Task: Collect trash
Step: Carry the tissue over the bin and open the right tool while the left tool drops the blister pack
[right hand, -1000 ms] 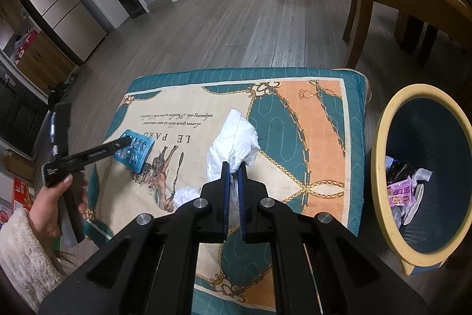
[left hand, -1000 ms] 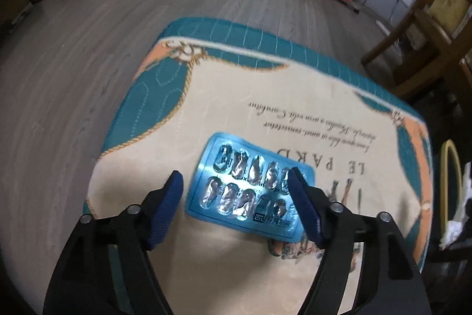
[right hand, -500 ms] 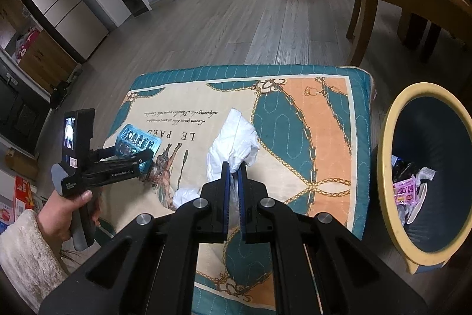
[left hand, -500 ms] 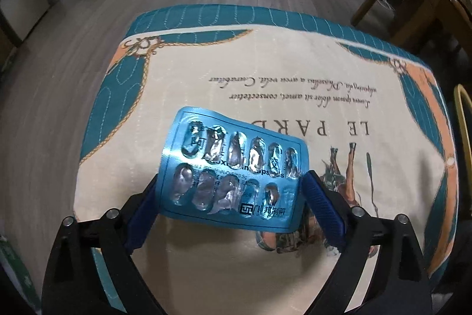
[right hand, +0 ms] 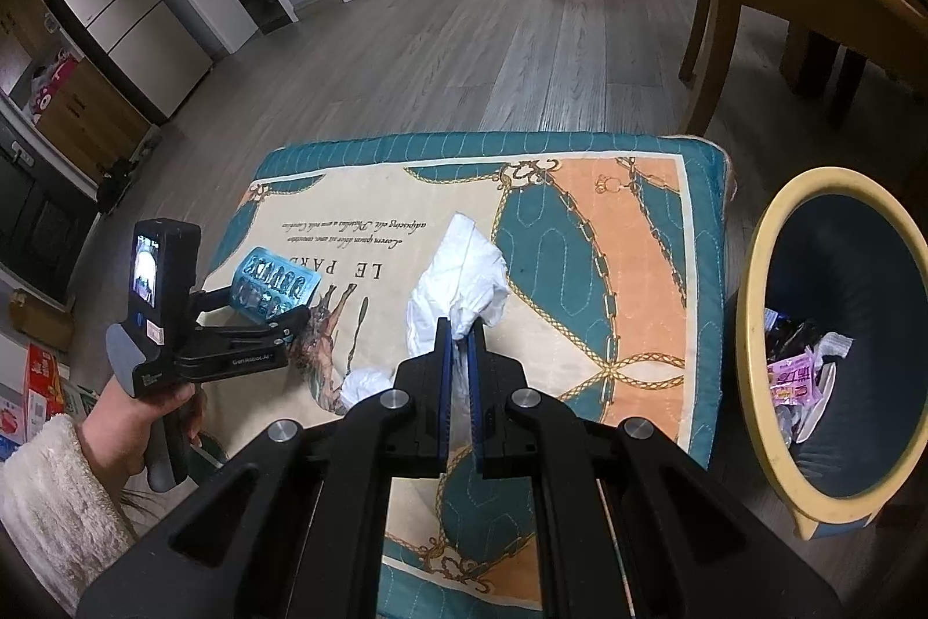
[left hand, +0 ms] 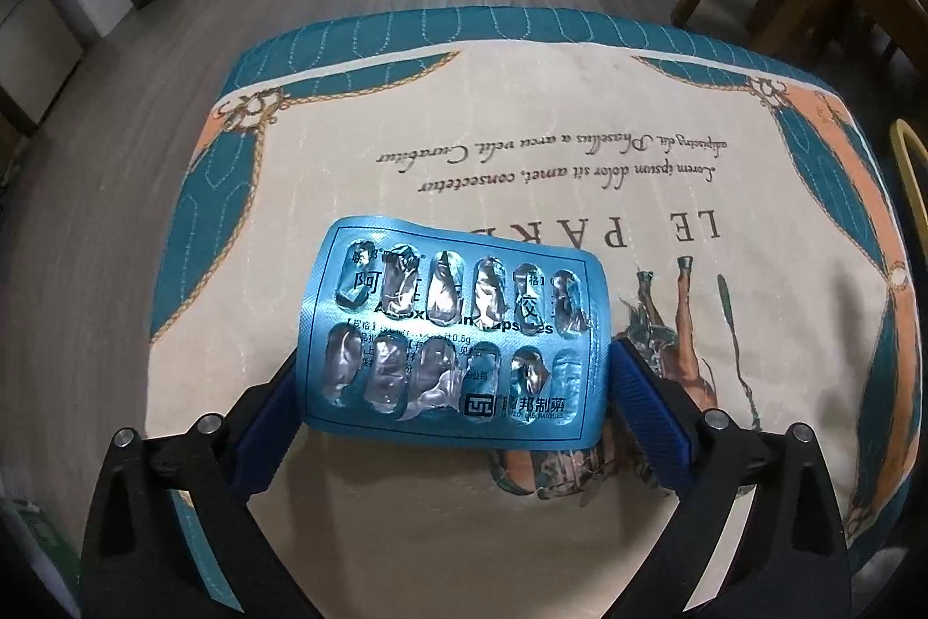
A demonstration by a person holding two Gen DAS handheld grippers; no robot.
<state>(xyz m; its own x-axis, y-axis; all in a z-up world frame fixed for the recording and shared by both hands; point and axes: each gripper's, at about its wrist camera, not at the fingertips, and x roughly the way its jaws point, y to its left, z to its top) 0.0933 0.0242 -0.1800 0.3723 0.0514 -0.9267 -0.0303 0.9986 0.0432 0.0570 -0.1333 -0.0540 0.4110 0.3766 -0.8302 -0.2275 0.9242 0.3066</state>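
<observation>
The left hand-held gripper (left hand: pixel 455 375) stands spread wide, its blue pads (left hand: pixel 646 407) flanking the short ends of an emptied blue blister pack (left hand: pixel 455 340). The pack lies between the pads with its long axis running from one finger across to the other, foil pockets facing up, its far edge curling upward; whether the pads press on it cannot be told. It lies near the left edge of the printed cushion (left hand: pixel 522 108), and beyond that edge is bare wooden floor (left hand: pixel 116 143). In the right wrist view a person's hand (right hand: pixel 136 427) in a fleecy sleeve grips this tool's handle.

Further right, the right hand-held gripper (right hand: pixel 458 346) is pressed together, pinching a white crumpled tissue (right hand: pixel 464 271) by its lower end; the tissue's length points away from the fingers, over the cushion's middle. A smaller white wad (right hand: pixel 365 381) lies just left of these fingers. Right of the cushion's edge, across a narrow strip of floor, stands a yellow-rimmed bin (right hand: pixel 760 306) holding wrappers.
</observation>
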